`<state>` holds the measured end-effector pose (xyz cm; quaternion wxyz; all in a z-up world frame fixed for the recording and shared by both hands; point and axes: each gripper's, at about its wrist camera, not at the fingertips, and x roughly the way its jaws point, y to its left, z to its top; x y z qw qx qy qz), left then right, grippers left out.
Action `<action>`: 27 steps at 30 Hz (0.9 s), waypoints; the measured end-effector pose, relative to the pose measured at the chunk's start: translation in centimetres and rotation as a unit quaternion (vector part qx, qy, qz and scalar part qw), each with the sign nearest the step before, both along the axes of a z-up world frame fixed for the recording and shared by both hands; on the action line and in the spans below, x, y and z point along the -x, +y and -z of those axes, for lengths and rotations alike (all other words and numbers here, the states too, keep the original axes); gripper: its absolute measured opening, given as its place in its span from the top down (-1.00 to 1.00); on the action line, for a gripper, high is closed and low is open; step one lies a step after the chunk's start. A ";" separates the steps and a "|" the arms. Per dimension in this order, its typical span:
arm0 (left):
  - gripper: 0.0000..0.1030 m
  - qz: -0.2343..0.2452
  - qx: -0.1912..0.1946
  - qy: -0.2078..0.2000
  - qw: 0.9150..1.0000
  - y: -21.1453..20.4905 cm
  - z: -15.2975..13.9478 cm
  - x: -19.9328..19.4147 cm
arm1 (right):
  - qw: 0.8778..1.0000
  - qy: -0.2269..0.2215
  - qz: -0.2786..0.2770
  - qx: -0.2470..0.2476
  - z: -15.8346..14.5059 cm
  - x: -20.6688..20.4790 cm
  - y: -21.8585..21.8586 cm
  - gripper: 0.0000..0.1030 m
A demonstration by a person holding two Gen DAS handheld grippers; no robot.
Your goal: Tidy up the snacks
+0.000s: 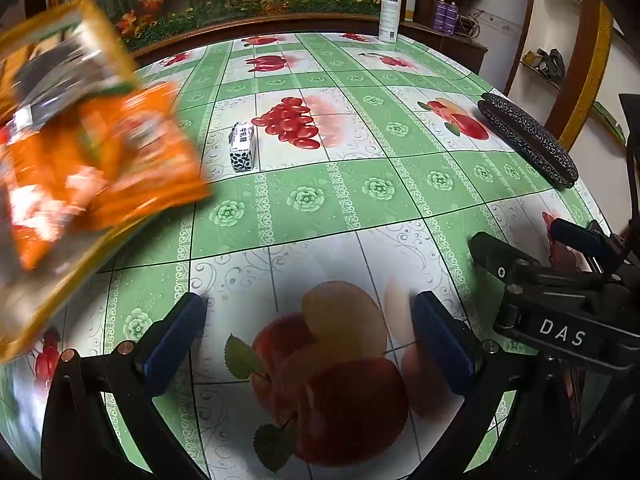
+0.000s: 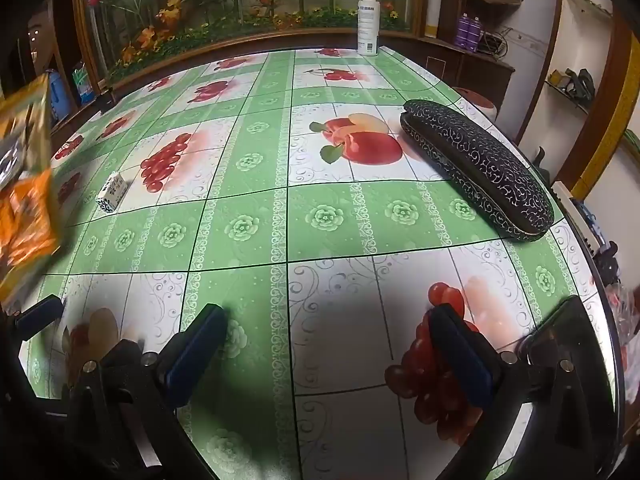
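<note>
Left wrist view: blurred orange snack packets (image 1: 92, 152), cut off at the left edge, lie over the glossy fruit-print worktop (image 1: 360, 200); a small patterned box (image 1: 243, 147) lies beyond. The left gripper (image 1: 310, 328) has empty jaws spread wide.

Right wrist view: the right gripper (image 2: 328, 340) likewise gapes empty; a long black filigree case (image 2: 480, 168) rests beyond it on the right.

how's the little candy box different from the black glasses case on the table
The candy box is small, blocky and white with dark spots and printing; the glasses case is much longer, rounded and black with pale swirls. The candy box lies left of the printed cherries; the glasses case sits at the table's right edge beside a printed apple. Both lie closed and untouched on the tablecloth.
</note>
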<state>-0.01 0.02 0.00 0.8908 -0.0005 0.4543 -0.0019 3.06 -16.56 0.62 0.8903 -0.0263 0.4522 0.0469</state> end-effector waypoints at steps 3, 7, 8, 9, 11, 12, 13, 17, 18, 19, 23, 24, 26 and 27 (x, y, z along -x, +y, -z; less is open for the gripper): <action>-1.00 0.000 0.000 0.000 1.000 0.0 0.0 0.0 | 1.000 -0.001 0.000 0.001 0.0 0.1 0.1 -1.00; -1.00 0.000 0.000 0.000 1.000 0.0 0.0 0.0 | 1.000 0.002 -0.001 0.000 0.0 -0.1 0.1 -1.00; -1.00 0.000 0.000 0.000 1.000 0.0 0.0 0.0 | 1.000 0.002 -0.001 -0.001 0.0 -0.1 0.1 -1.00; -1.00 0.000 0.000 0.000 1.000 0.0 0.0 0.0 | 1.000 0.002 -0.001 -0.001 0.0 0.0 0.1 -1.00; -1.00 0.000 0.000 0.000 1.000 0.0 0.0 0.0 | 1.000 0.002 0.000 -0.001 0.0 -0.1 0.0 -1.00; -1.00 0.000 0.000 0.000 1.000 -0.1 0.1 0.0 | 1.000 0.002 -0.001 -0.001 0.0 -0.1 0.1 -1.00; -1.00 0.000 0.000 0.000 1.000 -0.1 0.1 0.0 | 1.000 0.002 0.000 -0.001 0.0 -0.2 0.1 -1.00; -1.00 0.000 0.000 0.000 1.000 -0.2 0.0 0.0 | 1.000 0.002 0.000 -0.002 0.0 -0.3 0.3 -1.00; -1.00 0.002 0.002 0.000 1.000 -0.1 -0.1 0.0 | 1.000 0.002 -0.001 -0.002 0.0 -0.2 0.1 -1.00; -1.00 0.004 0.000 0.000 1.000 -0.4 0.1 -0.2 | 1.000 0.002 -0.001 -0.003 0.1 -0.1 0.0 -1.00; -1.00 0.003 0.000 0.000 1.000 -0.2 0.0 0.0 | 1.000 0.001 -0.001 -0.003 0.1 -0.2 0.1 -1.00; -1.00 0.003 0.000 0.000 1.000 -0.2 0.0 0.0 | 1.000 0.001 -0.001 -0.003 0.1 -0.1 0.1 -1.00; -1.00 0.003 0.000 0.000 1.000 -0.2 0.0 0.0 | 1.000 0.001 -0.001 -0.003 0.1 -0.1 0.1 -1.00; -1.00 0.003 0.000 0.000 1.000 -0.2 0.0 0.0 | 1.000 0.002 -0.001 -0.003 0.1 -0.1 0.1 -1.00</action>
